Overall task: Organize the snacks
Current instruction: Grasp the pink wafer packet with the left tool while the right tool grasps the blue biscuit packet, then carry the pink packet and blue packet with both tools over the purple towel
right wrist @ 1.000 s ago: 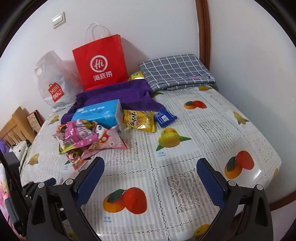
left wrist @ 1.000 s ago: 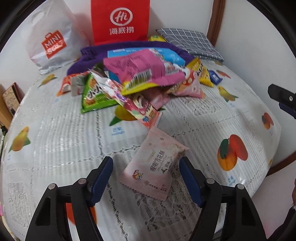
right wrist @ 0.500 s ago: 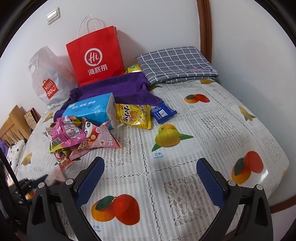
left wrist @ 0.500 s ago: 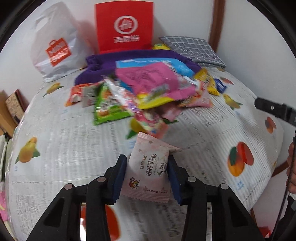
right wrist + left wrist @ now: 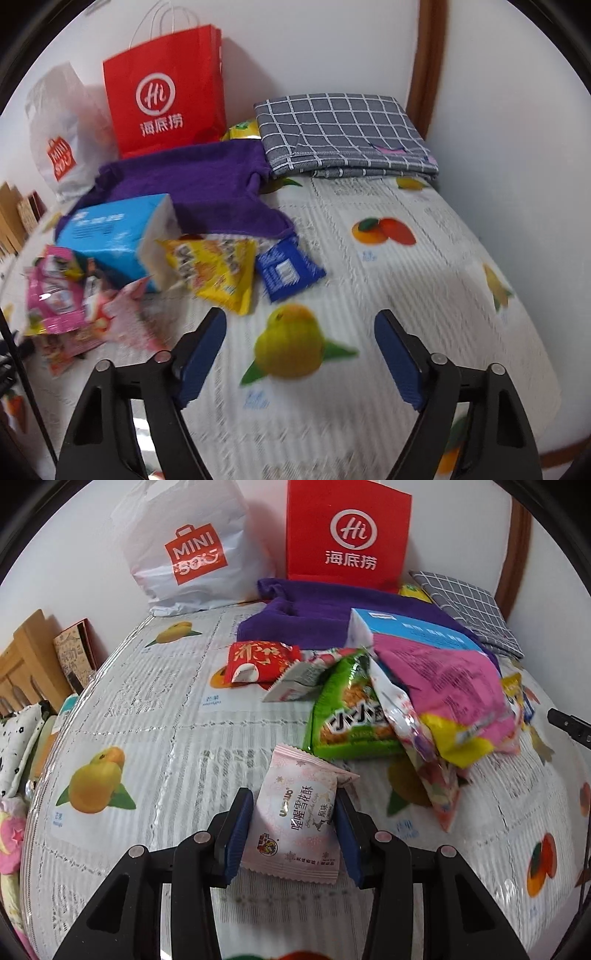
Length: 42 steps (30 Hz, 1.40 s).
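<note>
The left gripper is clenched on a pale pink snack packet — its blue pads press both side edges, and the packet stands tilted above the fruit-print cloth of the counter, near the counter's front edge. Just beyond it lies the snack pile: a green packet under a large pink-and-yellow bag, with a red packet at the pile's far left side and a blue tissue box behind. A purple towel spreads toward the back edge, where a red paper bag and a white plastic bag stand against the wall.

The right gripper is released — jaws wide apart, holding nothing, over a printed yellow fruit. Ahead of it lie a yellow packet and a small blue packet, side by side and touching. A folded grey checked cloth sits at the counter's back right corner.
</note>
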Tool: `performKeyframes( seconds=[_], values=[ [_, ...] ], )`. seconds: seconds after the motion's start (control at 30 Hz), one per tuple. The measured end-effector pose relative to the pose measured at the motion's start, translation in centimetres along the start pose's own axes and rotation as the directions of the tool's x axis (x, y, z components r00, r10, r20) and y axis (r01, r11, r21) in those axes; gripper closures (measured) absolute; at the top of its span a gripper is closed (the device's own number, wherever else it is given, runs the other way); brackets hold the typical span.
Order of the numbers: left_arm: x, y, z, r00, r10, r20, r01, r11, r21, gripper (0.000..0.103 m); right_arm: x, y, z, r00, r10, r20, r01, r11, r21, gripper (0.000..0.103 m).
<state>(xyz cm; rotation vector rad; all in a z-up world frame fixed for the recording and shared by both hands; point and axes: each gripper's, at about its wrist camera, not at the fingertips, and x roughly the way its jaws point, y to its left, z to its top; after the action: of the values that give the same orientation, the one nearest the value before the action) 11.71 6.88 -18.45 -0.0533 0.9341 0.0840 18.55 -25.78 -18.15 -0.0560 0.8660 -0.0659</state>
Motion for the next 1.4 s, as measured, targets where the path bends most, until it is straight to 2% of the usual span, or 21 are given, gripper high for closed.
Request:
performKeyframes(
  seconds=[0.33,0.63,0.73,0.8,0.93,1.07,1.4],
  values=[
    [1.1,0.4,1.0,1.000,0.019,-0.007,-0.019,0.999,-0.040,0.060,5.8,0.2,2.3,0.999,0.001,-0.053,-0.006,0.996,-0.094,0.025],
    [1.3,0.2,1.3,0.999,0.037,-0.028,-0.038,0.999,-0.036,0.060,8.6,1.0,2.8,0.996,0.026,-0.084,-0.037,0.991,-0.128,0.025],
    [1.3,0.1,1.3,0.999,0.044,-0.029,-0.045,0.998,-0.032,0.060,8.6,1.1,2.8,0.995,0.069,-0.077,-0.079,0.989,-0.129,0.040],
    [1.3,0.2,1.4,0.999,0.041,-0.032,-0.042,0.998,-0.036,0.061,8.6,1.3,2.9,0.991,0.108,-0.081,-0.117,0.985,-0.125,0.056],
    [1.1,0.4,1.4,0.999,0.028,-0.042,-0.030,0.998,-0.047,0.061,8.0,1.6,2.6,0.992,0.105,-0.071,-0.114,0.984,-0.138,0.058],
    [0.4,0.5,1.2,0.999,0.021,-0.044,-0.023,0.998,-0.053,0.061,6.1,0.6,2.1,0.990,0.129,-0.057,-0.133,0.987,-0.091,0.058],
    [-3.3,0.6,1.7,0.999,-0.043,0.012,0.044,0.997,-0.068,0.061,-1.9,-0.4,0.2,0.990,0.144,0.012,-0.144,0.989,0.016,0.058]
  ],
)
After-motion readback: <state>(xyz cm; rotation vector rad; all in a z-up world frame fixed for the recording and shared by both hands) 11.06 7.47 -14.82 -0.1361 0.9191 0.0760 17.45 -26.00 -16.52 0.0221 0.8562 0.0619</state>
